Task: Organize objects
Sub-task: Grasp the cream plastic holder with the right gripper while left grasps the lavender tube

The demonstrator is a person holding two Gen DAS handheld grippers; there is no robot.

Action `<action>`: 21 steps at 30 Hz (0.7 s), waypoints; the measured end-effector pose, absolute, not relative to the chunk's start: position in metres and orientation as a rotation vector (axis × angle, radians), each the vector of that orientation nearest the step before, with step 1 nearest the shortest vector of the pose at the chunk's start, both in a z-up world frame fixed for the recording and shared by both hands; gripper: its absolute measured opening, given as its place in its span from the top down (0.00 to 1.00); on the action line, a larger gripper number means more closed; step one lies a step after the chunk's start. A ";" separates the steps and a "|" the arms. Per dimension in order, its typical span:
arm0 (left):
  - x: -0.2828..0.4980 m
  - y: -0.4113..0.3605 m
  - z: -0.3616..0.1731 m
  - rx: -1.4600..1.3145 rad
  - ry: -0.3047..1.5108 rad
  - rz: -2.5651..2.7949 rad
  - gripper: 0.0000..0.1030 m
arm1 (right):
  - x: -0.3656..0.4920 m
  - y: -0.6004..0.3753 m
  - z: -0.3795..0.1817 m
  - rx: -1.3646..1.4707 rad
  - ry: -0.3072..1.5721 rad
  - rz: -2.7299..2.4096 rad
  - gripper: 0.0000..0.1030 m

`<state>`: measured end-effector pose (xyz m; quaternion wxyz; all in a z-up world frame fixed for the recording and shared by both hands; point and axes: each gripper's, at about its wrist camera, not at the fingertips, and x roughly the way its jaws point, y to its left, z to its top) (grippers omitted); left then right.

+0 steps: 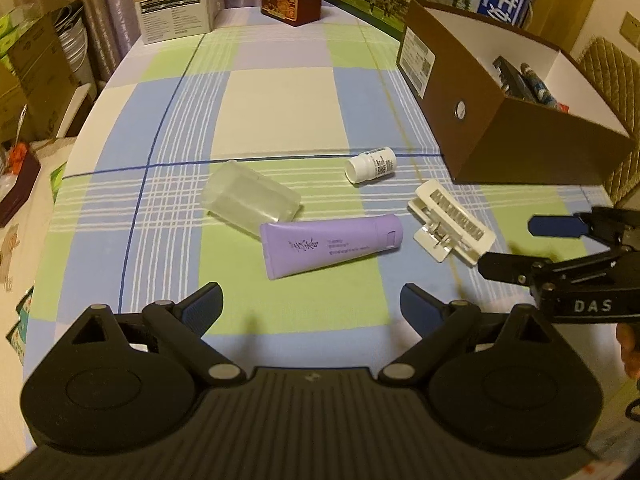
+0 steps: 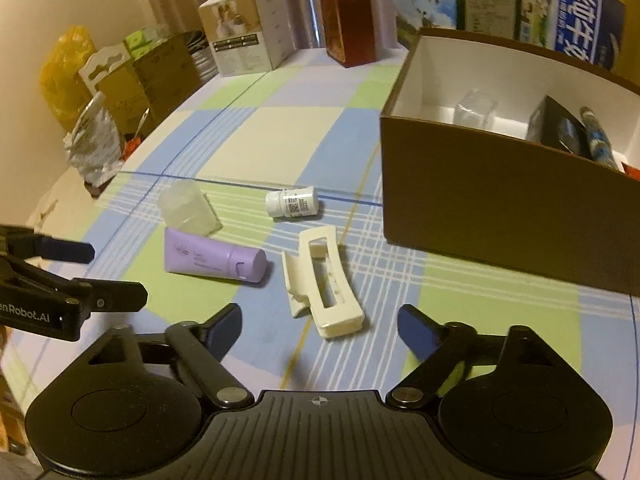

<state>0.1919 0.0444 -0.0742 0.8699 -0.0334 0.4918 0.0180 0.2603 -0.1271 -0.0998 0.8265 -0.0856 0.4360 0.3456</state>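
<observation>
The checked tablecloth point(image 1: 280, 100) of blue, green and cream covers the whole tabletop, with cartons and printed packs standing along its far edge and stacked cardboard and bags beyond its left edge, so the room reads as a cluttered household corner in warm light.

The brown box point(image 2: 500, 200), open at the top and white inside, sits toward the right edge; a dark packet and a patterned tube-like item already lie in it, so it is probably the place where things get collected.

Four loose things lie close together near the middle of the tabletop, apparently waiting their turn. The clear cup point(image 1: 248, 196) lies on its side, touching or just behind the purple tube point(image 1: 328, 246), which lies flat with its cap toward the box. The cream hair clip point(image 2: 324, 284) rests just beside the tube's cap. The small white bottle point(image 1: 370, 164) lies on its side, a little farther back.

The left gripper point(image 1: 312, 308) hovers near the front edge facing the tube, fingers spread and empty. The right gripper point(image 2: 320, 328) is likewise spread wide and empty, poised just short of the hair clip, likely its next pick.
</observation>
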 end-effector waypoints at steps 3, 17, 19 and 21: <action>0.198 0.046 -0.081 -0.037 1.037 0.019 0.12 | 0.263 -0.119 -0.109 -0.227 0.909 0.743 0.29; 0.227 0.034 -0.096 0.175 1.002 -0.137 0.25 | 0.274 -0.118 -0.130 -0.267 0.934 0.710 0.72; 0.229 0.031 -0.097 0.229 0.986 -0.176 0.27 | 0.274 -0.126 -0.129 -0.250 0.941 0.684 0.72; 0.230 0.025 -0.100 0.299 0.964 -0.221 0.28 | 0.274 -0.137 -0.128 -0.229 0.950 0.655 0.72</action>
